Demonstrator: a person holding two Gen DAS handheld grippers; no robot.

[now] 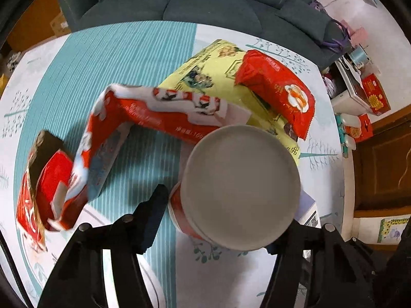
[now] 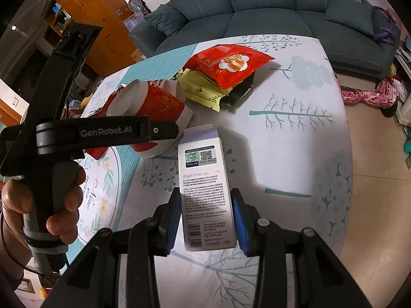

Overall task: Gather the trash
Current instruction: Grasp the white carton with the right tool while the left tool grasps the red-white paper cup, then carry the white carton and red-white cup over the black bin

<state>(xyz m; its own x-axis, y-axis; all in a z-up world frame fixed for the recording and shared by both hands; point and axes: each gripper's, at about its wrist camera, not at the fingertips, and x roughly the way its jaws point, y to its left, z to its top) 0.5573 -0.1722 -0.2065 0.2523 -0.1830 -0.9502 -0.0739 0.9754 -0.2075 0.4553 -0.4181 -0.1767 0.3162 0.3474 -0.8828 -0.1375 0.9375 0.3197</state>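
Trash cup (image 1: 241,187), upside down, is bracketed by the part-open left gripper (image 1: 218,220), while a box (image 2: 205,195) is clamped in the right gripper (image 2: 205,220).

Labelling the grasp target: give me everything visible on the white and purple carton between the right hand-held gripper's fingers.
The carton is a slim, upright rectangular box, seemingly printed cardboard: white face, purple band at the top, a QR code label, dense small text, and a barcode near the bottom. It looks closed and undented. It stands on the patterned tablecloth, beside the red paper cup. The right hand-held gripper clamps its lower half, blue pads against both narrow sides.
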